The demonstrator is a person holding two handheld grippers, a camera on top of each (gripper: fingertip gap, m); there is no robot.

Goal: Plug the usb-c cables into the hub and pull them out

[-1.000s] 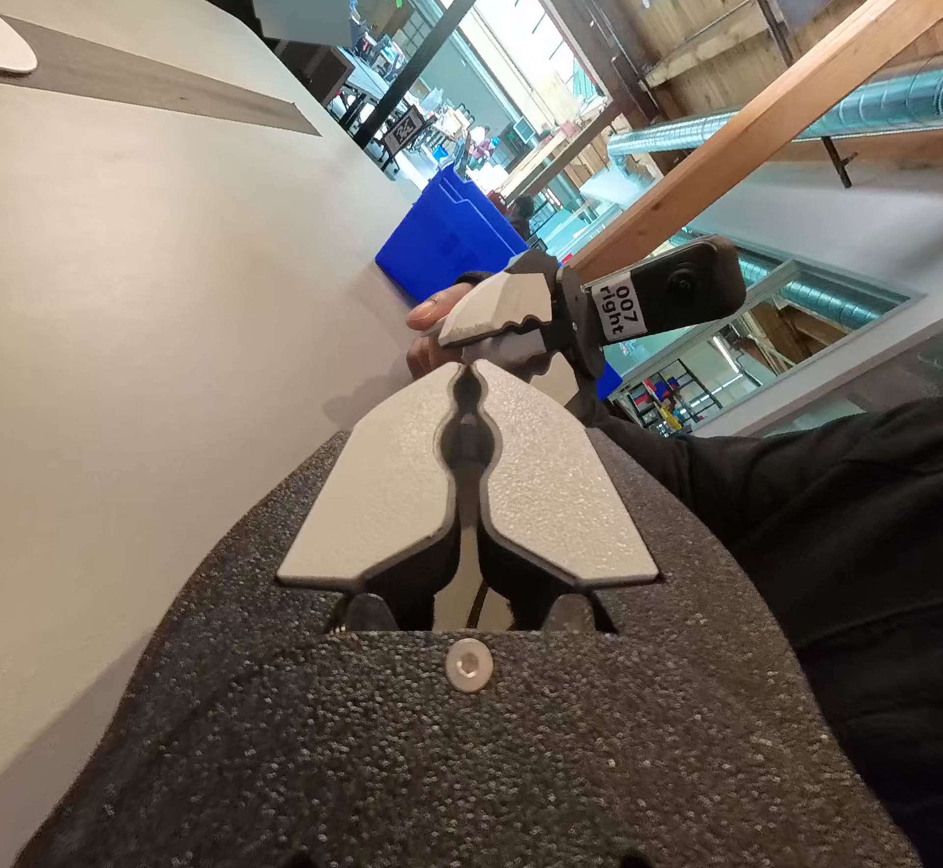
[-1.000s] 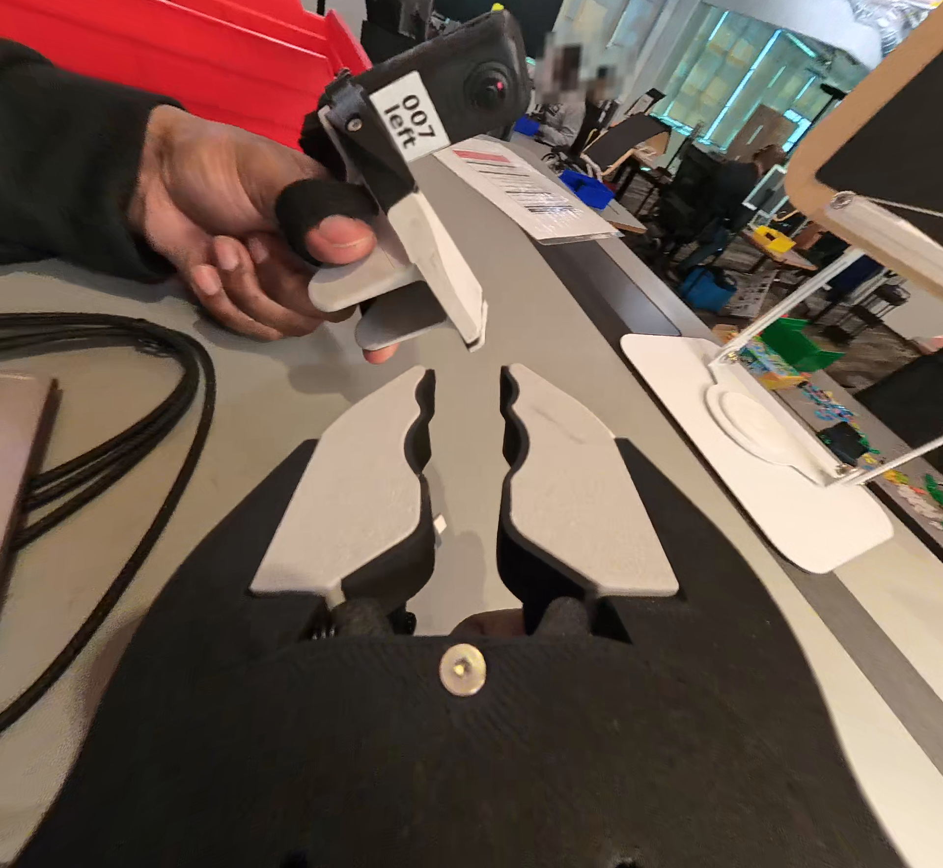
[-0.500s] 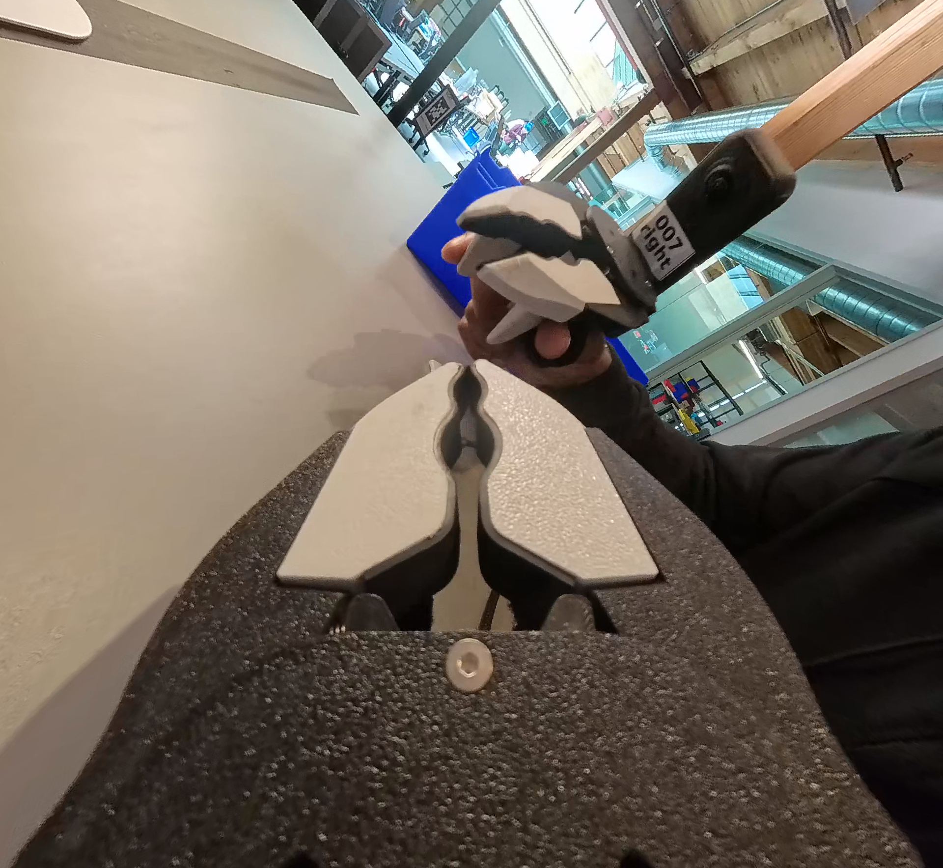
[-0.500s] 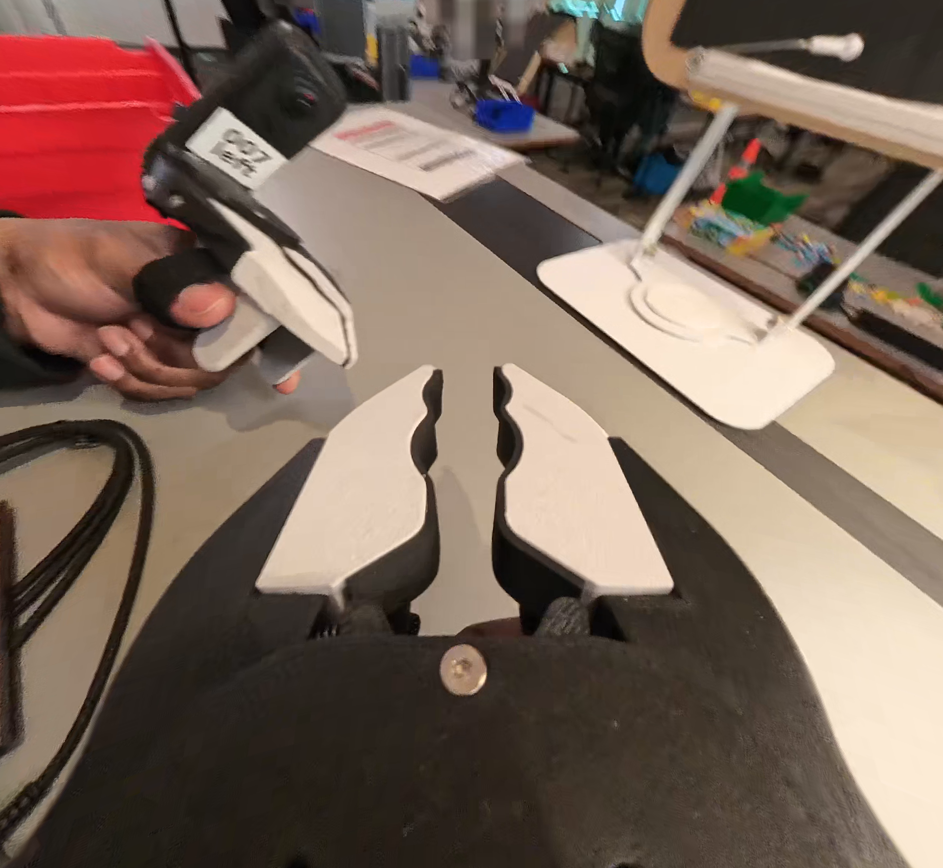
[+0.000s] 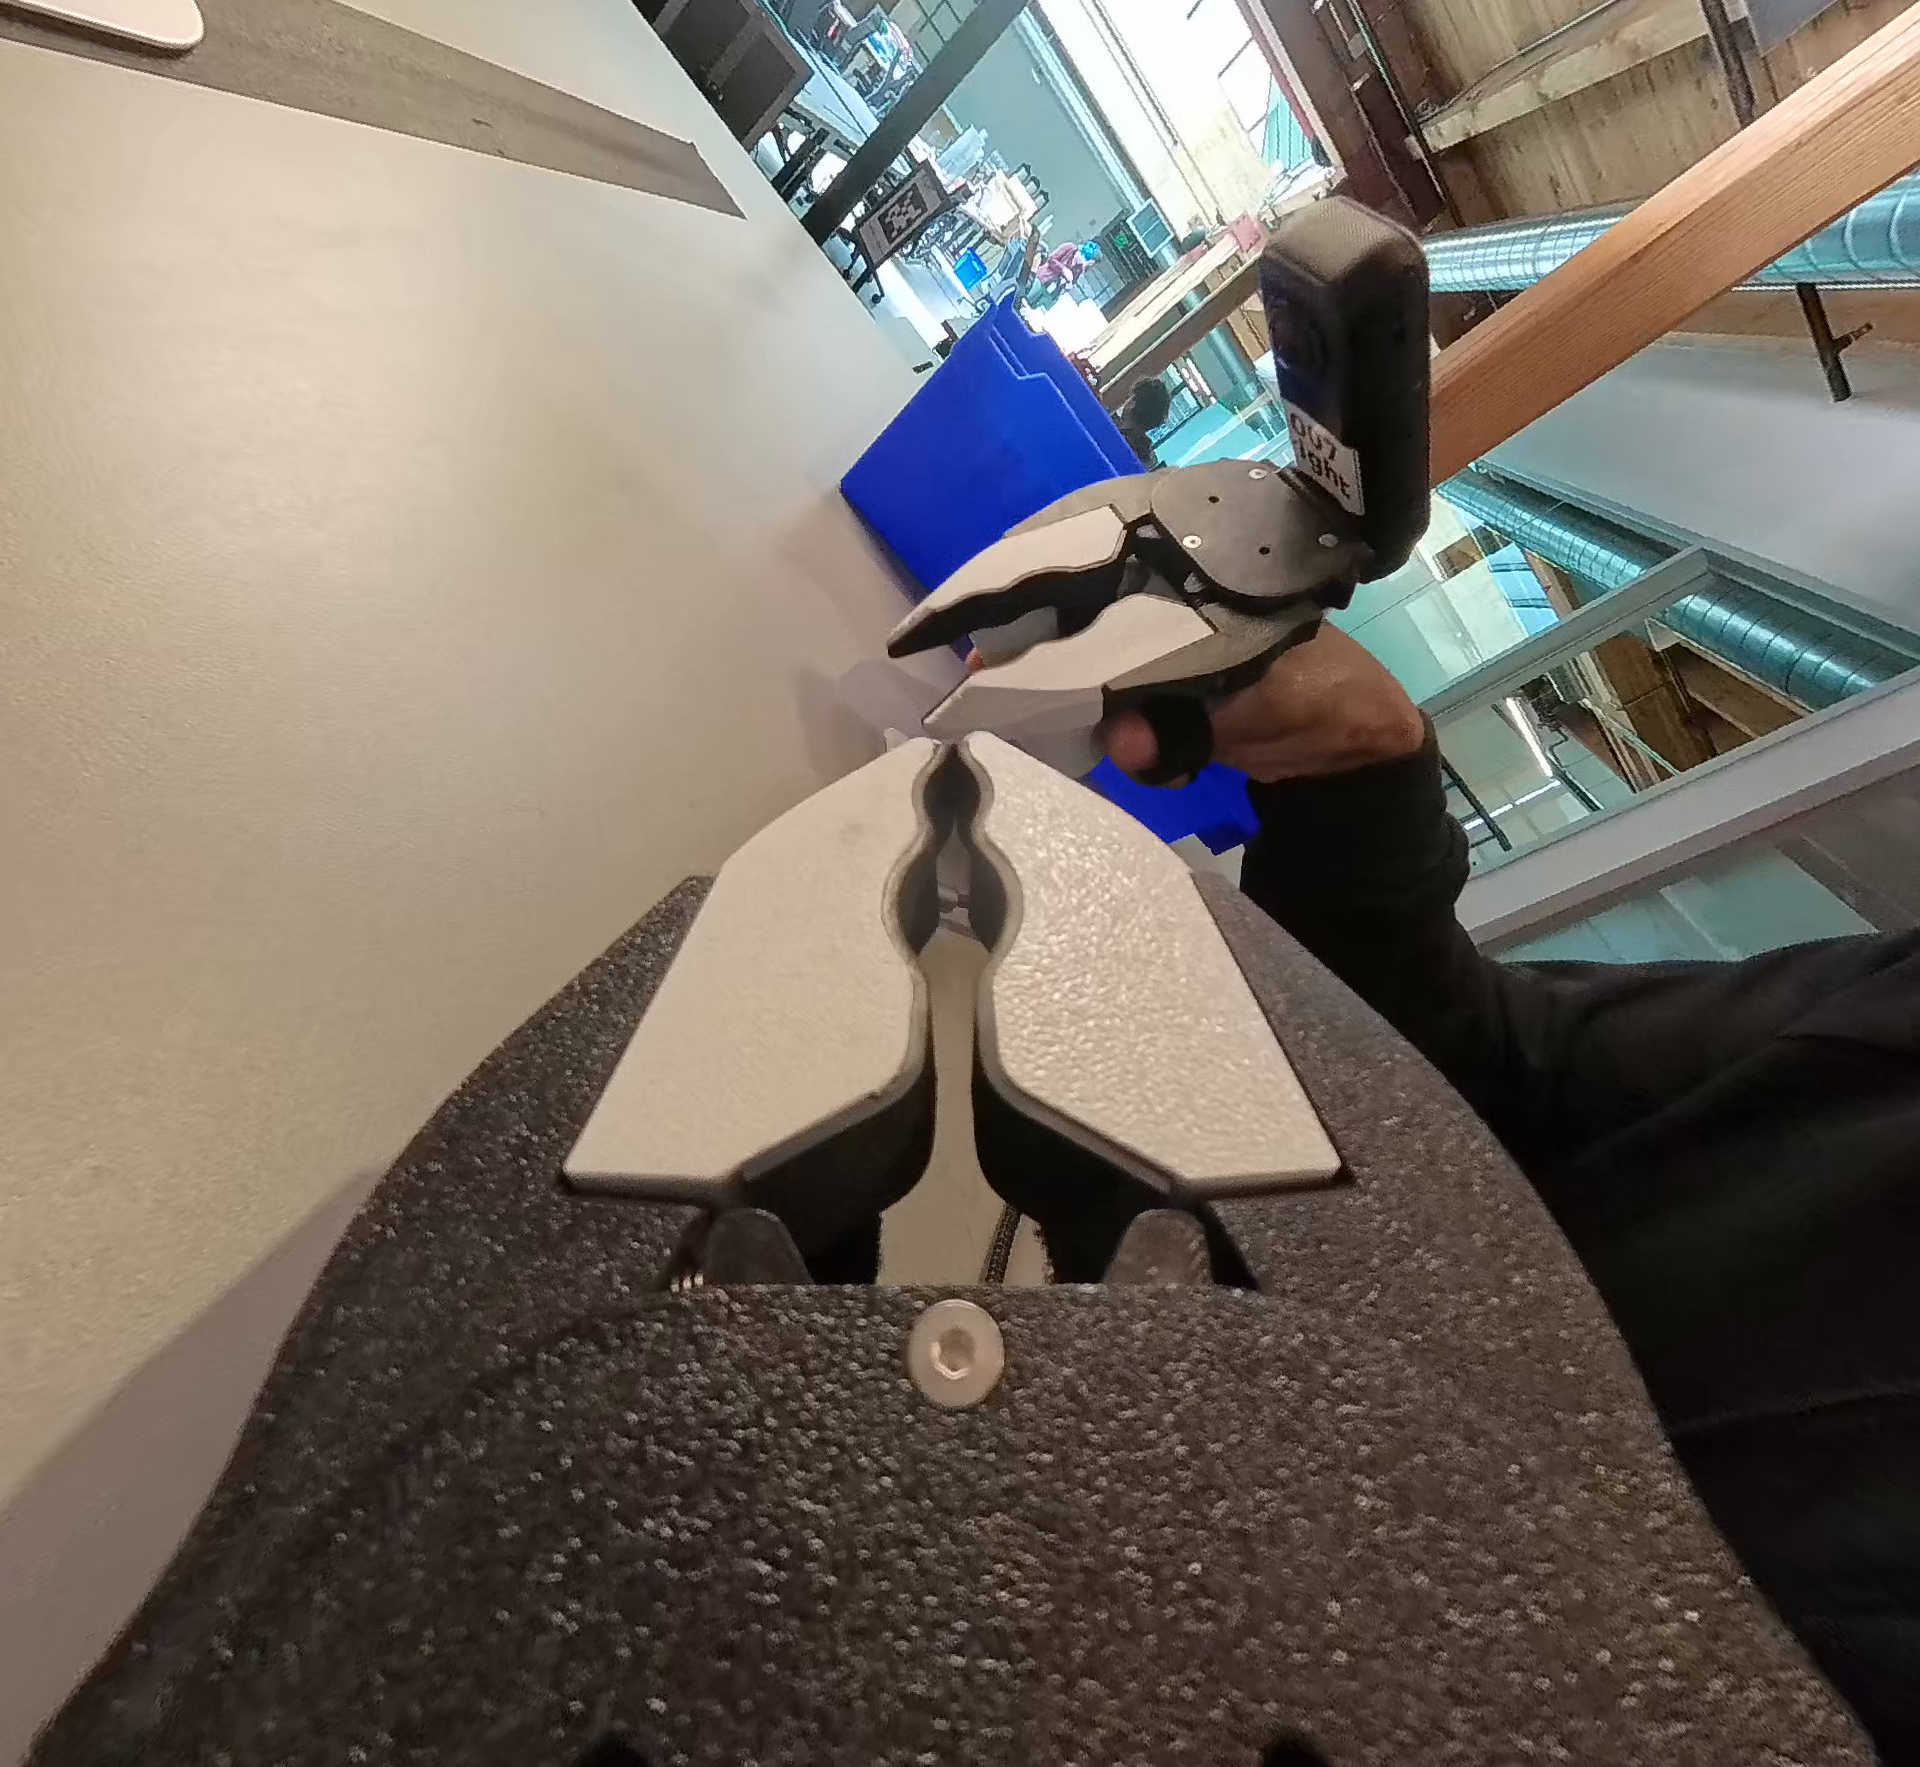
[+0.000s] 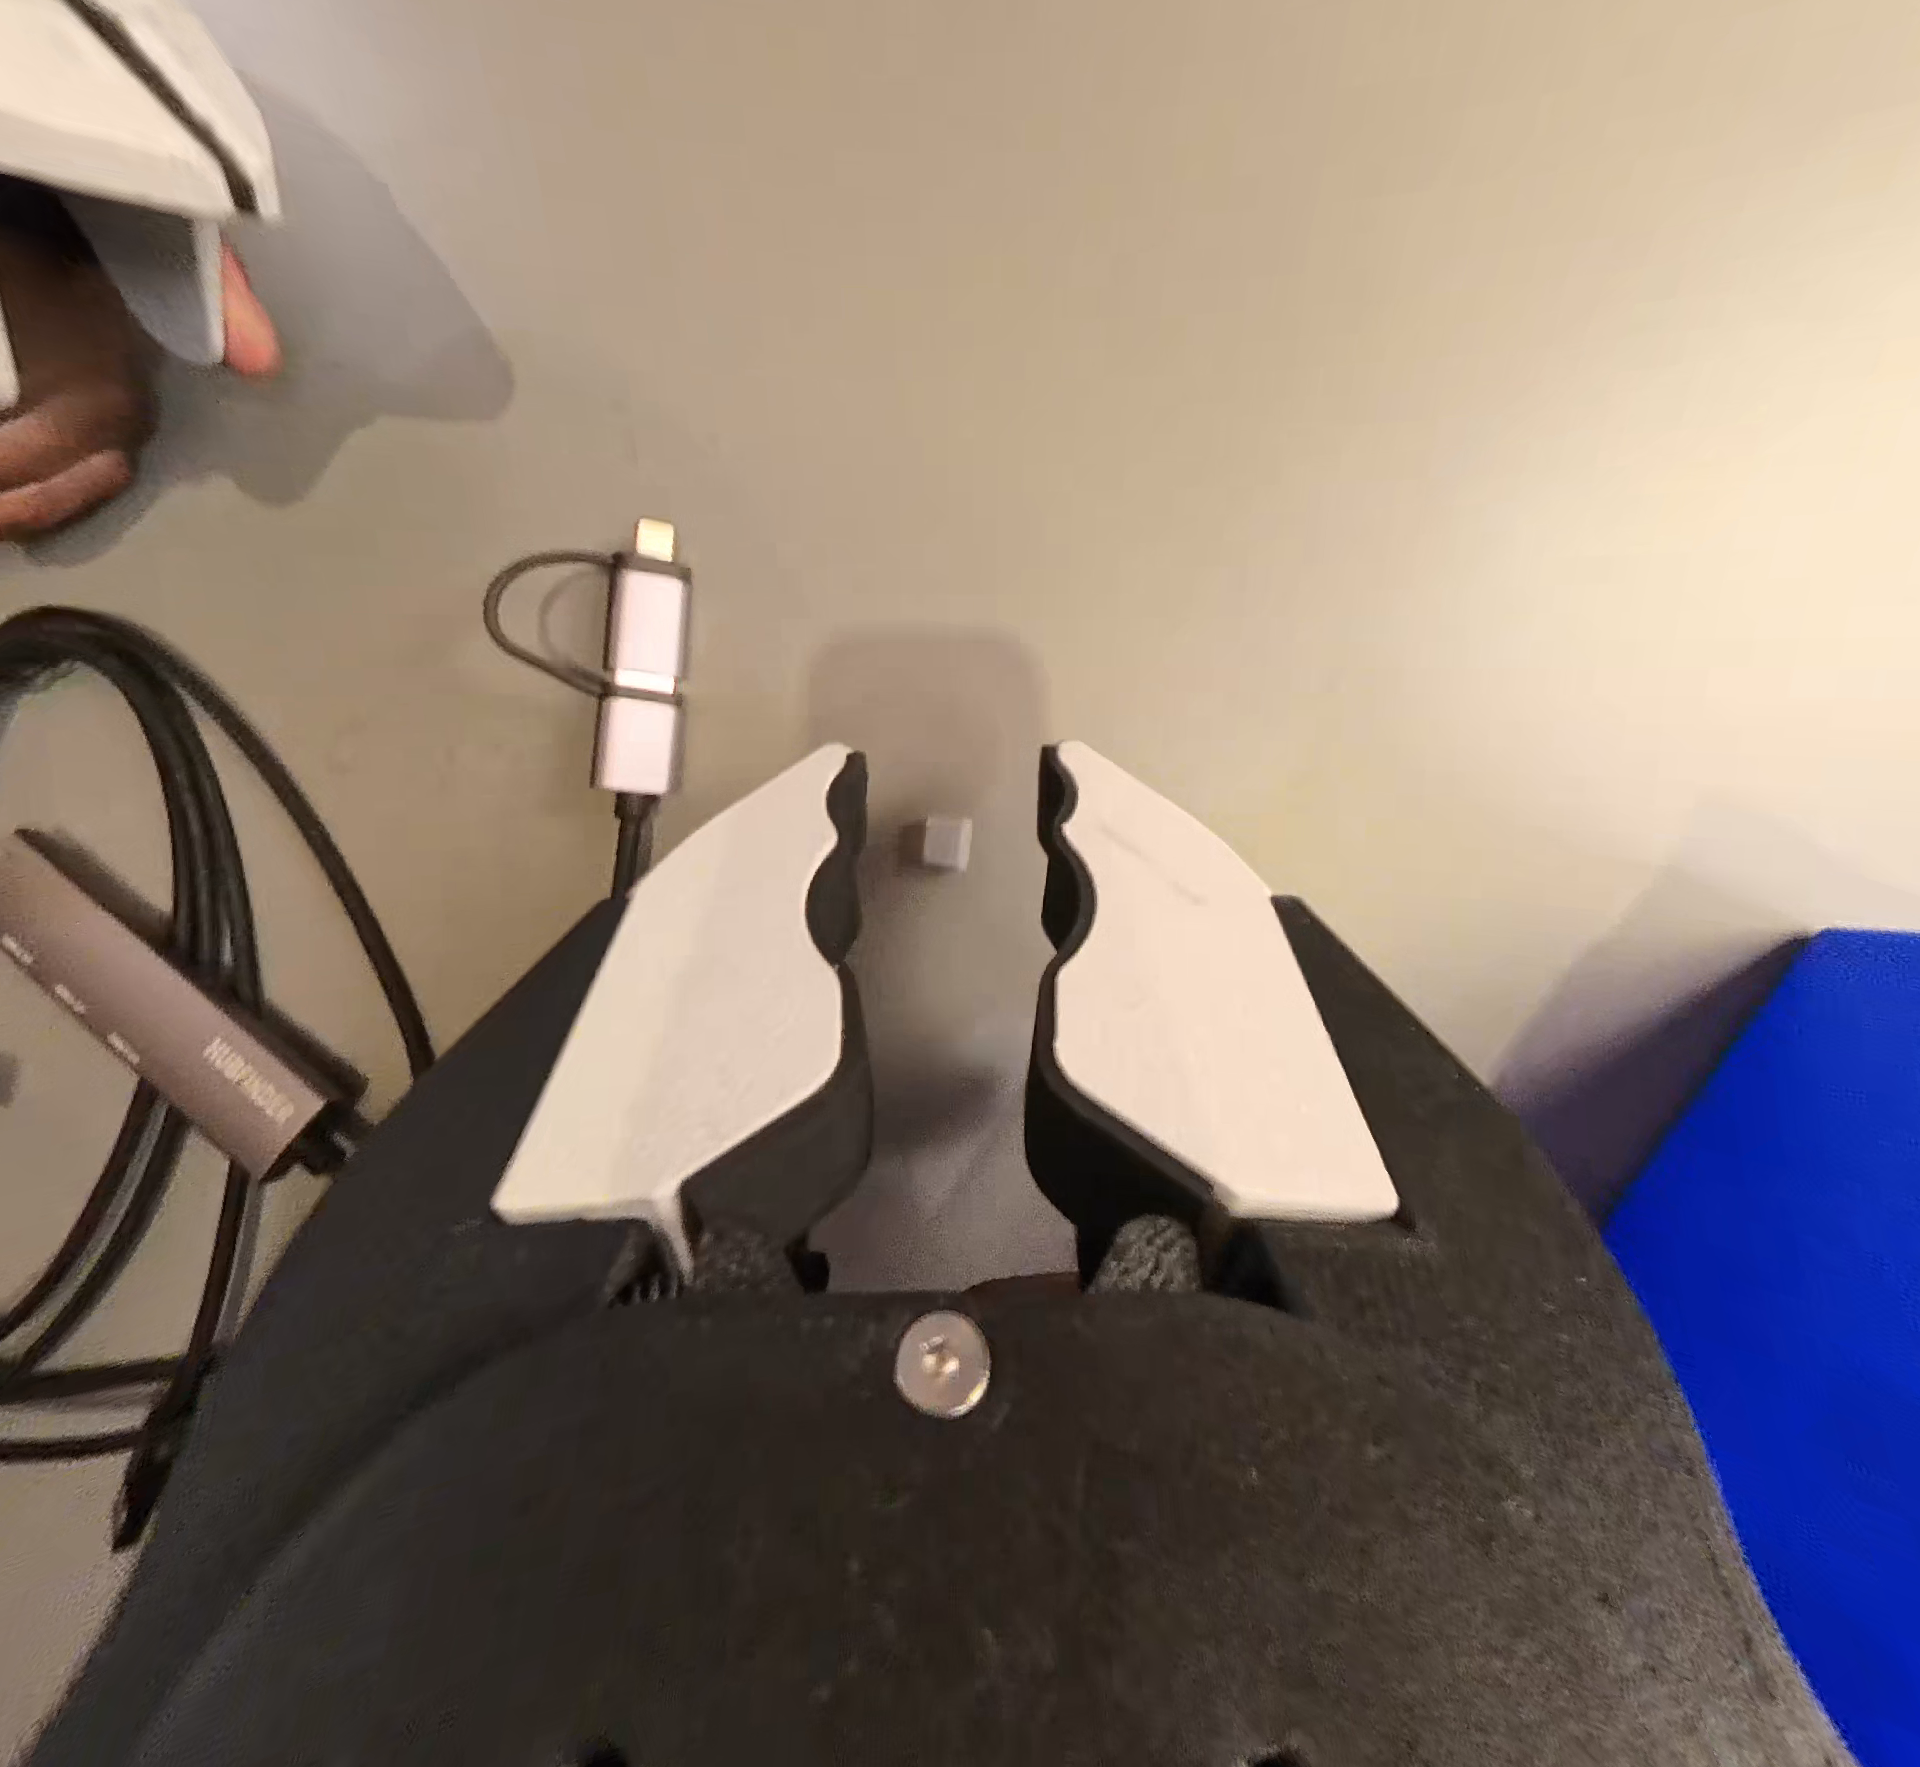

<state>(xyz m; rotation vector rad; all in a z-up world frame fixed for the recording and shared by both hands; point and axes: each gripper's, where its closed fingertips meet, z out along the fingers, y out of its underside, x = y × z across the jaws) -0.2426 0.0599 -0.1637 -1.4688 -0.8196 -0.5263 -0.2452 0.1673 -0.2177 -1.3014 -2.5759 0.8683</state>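
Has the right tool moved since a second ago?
Yes. The right tool has tipped down toward the table: its view earlier looked across to a white stand base, and now faces the cable plug and hub. Jaws open.

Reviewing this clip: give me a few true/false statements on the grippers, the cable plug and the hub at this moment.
1. The right gripper is open and holds nothing. True.
2. The left gripper is wide open. False: its fingers are shut together.
3. The silver cable plug is seated in the hub. False: it lies loose on the table, apart from the hub.
4. A small grey cube lies on the table between the right gripper's fingers. True.
5. A red bin sits right of the right gripper. False: the bin is blue.
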